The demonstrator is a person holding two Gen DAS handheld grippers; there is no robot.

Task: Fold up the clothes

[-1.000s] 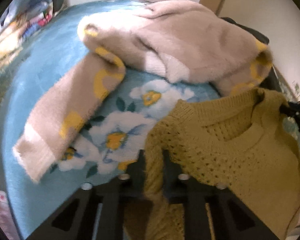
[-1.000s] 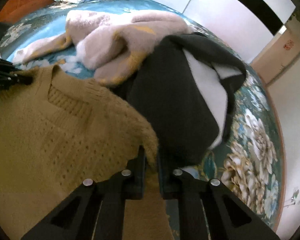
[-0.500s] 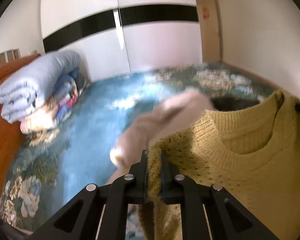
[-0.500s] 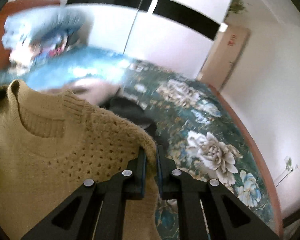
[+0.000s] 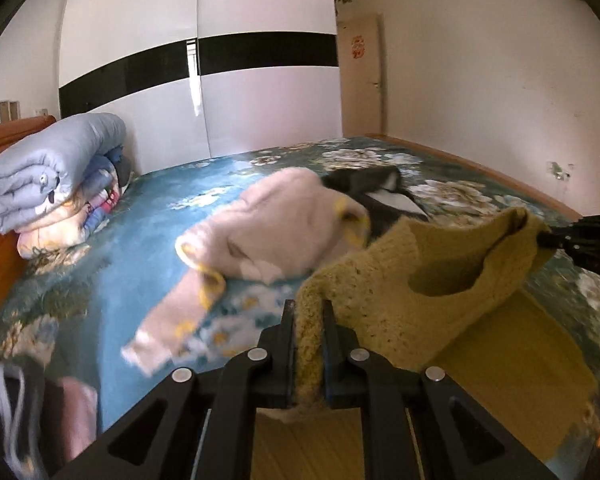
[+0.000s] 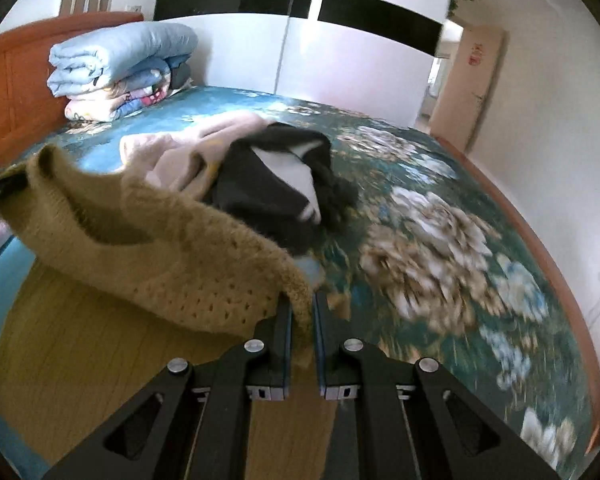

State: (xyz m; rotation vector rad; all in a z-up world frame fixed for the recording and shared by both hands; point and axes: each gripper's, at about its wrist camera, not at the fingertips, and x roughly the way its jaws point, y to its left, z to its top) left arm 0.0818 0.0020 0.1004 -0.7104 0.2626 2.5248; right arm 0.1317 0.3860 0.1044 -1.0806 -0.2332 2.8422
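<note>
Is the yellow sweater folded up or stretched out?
Stretched out. The yellow sweater hangs between the left tongs and right tongs, each pinching a shoulder, neck hole open, above the bed.

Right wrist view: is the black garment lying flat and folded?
No, the black garment is a crumpled heap on the bed, partly resting on the pink sweater.

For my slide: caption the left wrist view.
Left tool grips yellow knit sweater above floral bed.
</note>
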